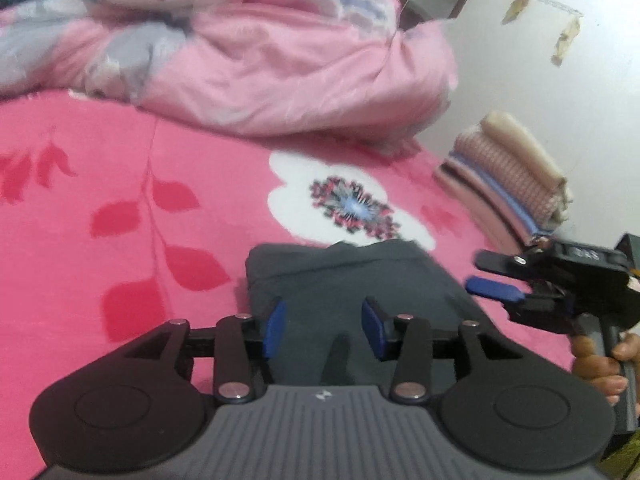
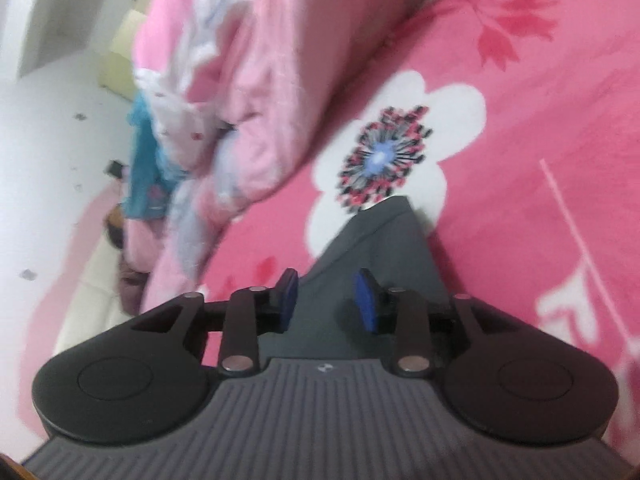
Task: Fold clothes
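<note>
**Dark garment nearly folded, both grippers open above it**

Nearest, the left gripper (image 1: pixel 324 330) hangs over the dark grey garment (image 1: pixel 352 280), its blue pads spread apart and holding nothing. The right gripper (image 2: pixel 329 300) hovers at the garment's other edge, jaws likewise apart and empty. The garment lies on the pink flowered bedsheet (image 1: pixel 120 160) as a compact, roughly rectangular bundle, so the folding looks mostly done; a last tidy or move to the folded stack (image 1: pixel 516 180) near the bed's far edge may remain. Beyond sits a rumpled pink quilt (image 1: pixel 280 64).
</note>
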